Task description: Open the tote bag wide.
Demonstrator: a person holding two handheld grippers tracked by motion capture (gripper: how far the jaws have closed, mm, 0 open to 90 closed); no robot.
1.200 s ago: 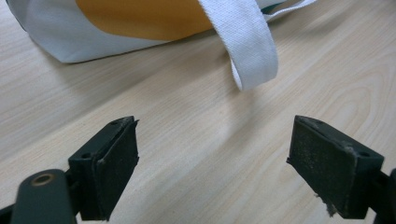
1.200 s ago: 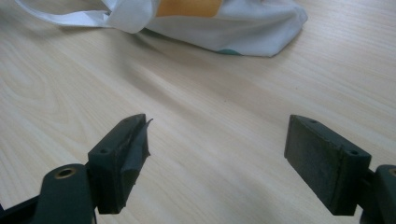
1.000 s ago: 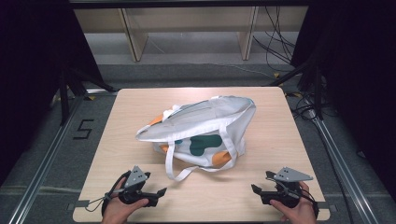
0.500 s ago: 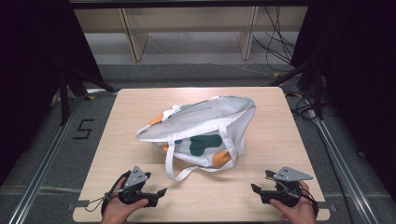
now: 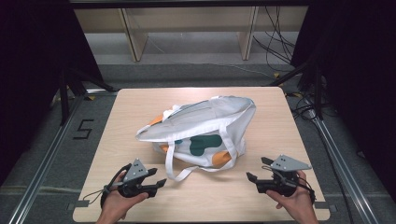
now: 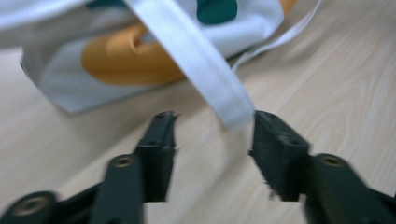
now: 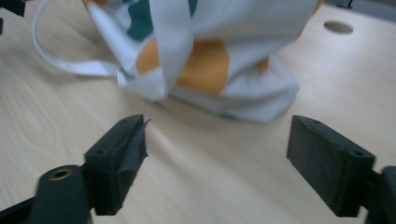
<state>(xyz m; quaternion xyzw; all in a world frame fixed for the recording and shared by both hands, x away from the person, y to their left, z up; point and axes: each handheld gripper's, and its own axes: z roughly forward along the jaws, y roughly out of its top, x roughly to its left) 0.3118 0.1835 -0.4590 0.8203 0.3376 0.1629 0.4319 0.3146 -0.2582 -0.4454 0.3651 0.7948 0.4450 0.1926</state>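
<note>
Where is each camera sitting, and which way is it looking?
High view: above the near edge of the table, facing forward and down at the tote bag; both hands and grippers show.
Left gripper view: rides the left gripper, facing the bag's white strap; open jaws show.
Right gripper view: rides the right gripper, facing the bag; open jaws show.
Shared: bag and table.

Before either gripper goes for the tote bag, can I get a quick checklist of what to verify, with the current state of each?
1. Left gripper open: ok, its jaws stand apart.
2. Right gripper open: ok, wide gap between its jaws.
3. Both grippers empty: ok, nothing held.
4. Tote bag fully on the table: ok, it lies on its side mid-table.
5. Strap within the left gripper's line: ok, its loop end lies just ahead of the jaws, apart from them.
6. Contents of the tote bag: cannot tell.
</note>
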